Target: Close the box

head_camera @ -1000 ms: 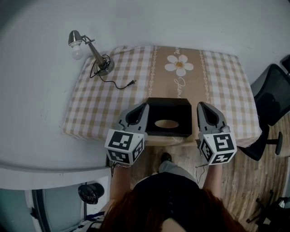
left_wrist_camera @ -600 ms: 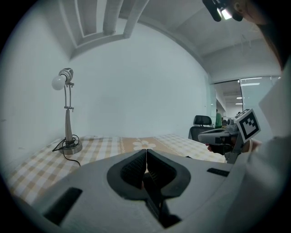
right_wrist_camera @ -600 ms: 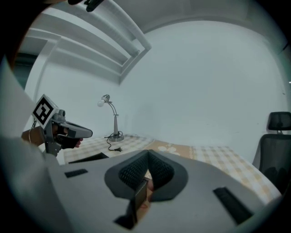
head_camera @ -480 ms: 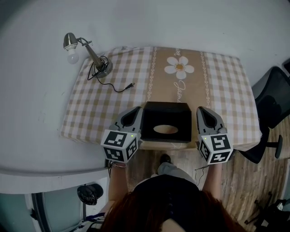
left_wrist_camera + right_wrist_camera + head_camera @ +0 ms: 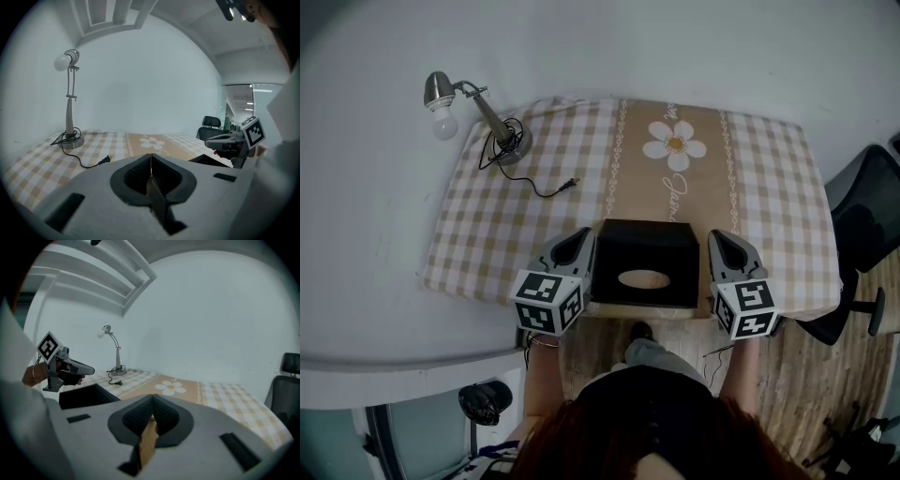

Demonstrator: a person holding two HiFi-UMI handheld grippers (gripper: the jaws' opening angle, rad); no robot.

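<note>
A black box (image 5: 643,253) with a pale oval opening (image 5: 644,278) in its top stands at the near edge of the checked table (image 5: 506,234). My left gripper (image 5: 584,232) is close against the box's left side, and my right gripper (image 5: 717,234) is just off its right side. Both are shut with nothing between their jaws. In the left gripper view the jaws (image 5: 151,155) meet, with the box's corner (image 5: 213,160) to the right. From the right gripper (image 5: 152,398), the box (image 5: 86,396) lies to the left, and the left gripper (image 5: 70,366) is beyond it.
A desk lamp (image 5: 478,108) stands at the table's far left corner; its cord and plug (image 5: 567,185) trail toward the middle. A daisy print (image 5: 675,147) marks the cloth's far centre. A black office chair (image 5: 862,202) stands to the right. White walls bound the far and left sides.
The head view has shifted, so the table sits higher in frame. Both grippers have drawn back a little toward the near edge and still flank the box. Both stay shut.
</note>
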